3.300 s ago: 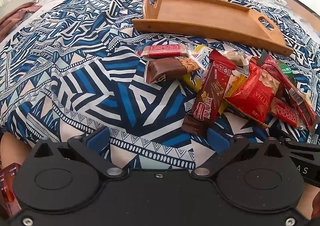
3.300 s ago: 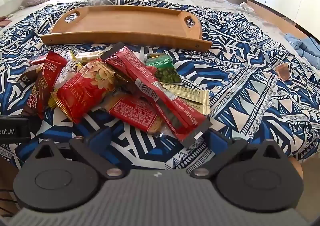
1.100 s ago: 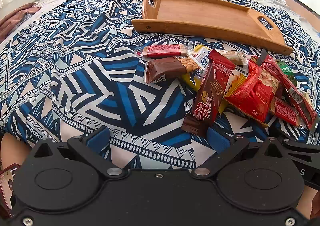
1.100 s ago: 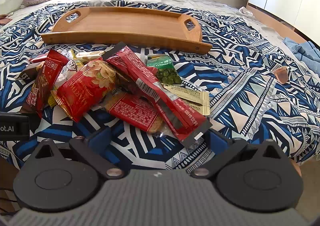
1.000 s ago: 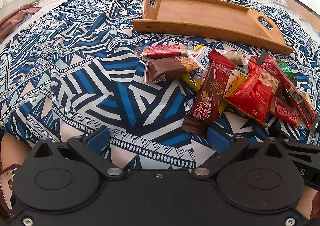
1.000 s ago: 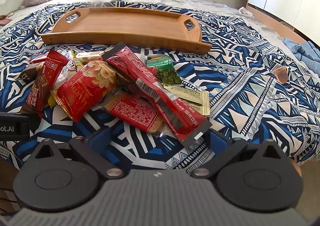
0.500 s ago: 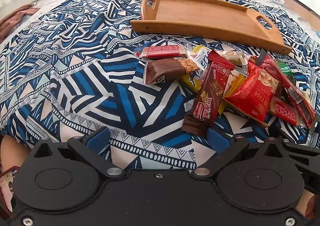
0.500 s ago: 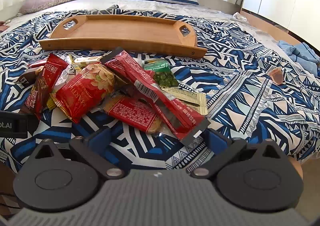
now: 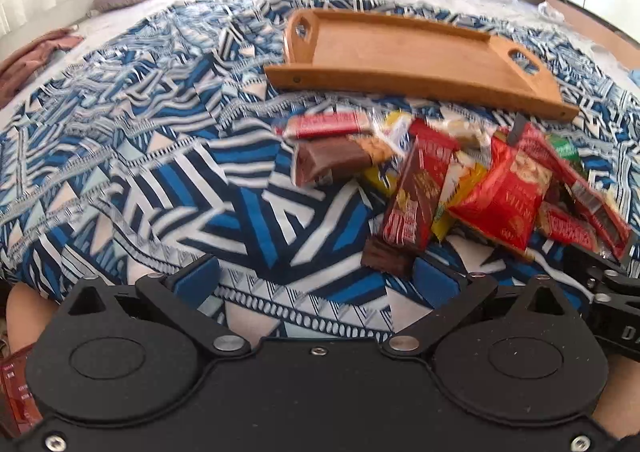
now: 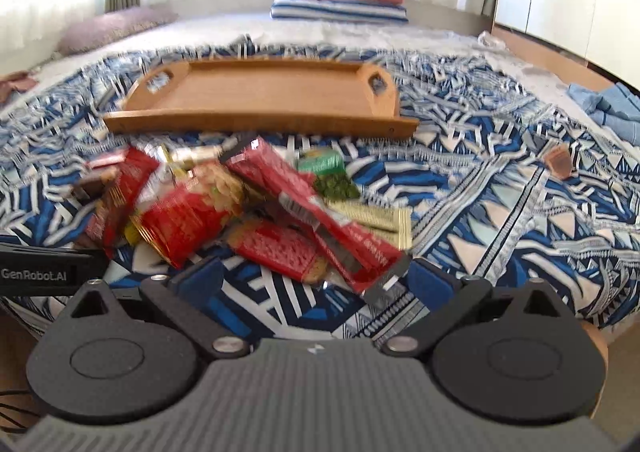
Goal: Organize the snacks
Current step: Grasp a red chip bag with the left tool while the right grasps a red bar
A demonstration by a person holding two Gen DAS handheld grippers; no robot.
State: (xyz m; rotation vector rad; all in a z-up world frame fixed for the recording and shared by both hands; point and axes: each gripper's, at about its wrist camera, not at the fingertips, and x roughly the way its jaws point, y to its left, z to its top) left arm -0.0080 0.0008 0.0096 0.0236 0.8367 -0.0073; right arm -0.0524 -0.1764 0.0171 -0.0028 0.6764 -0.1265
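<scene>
With both my left gripper (image 9: pixel 314 280) and right gripper (image 10: pixel 314 278) spread wide and empty, nothing is picked. The snack pile (image 10: pixel 244 212) lies at twelve o'clock of my right fingers, at one to two o'clock of my left; the wooden tray (image 10: pixel 260 96) sits bare beyond it. Packets overlap, so pinching the long red wrapper (image 10: pixel 320 220) could drag its neighbours or slip off the glossy film.

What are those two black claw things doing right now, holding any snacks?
Left gripper: open, holding nothing.
Right gripper: open, holding nothing.
</scene>
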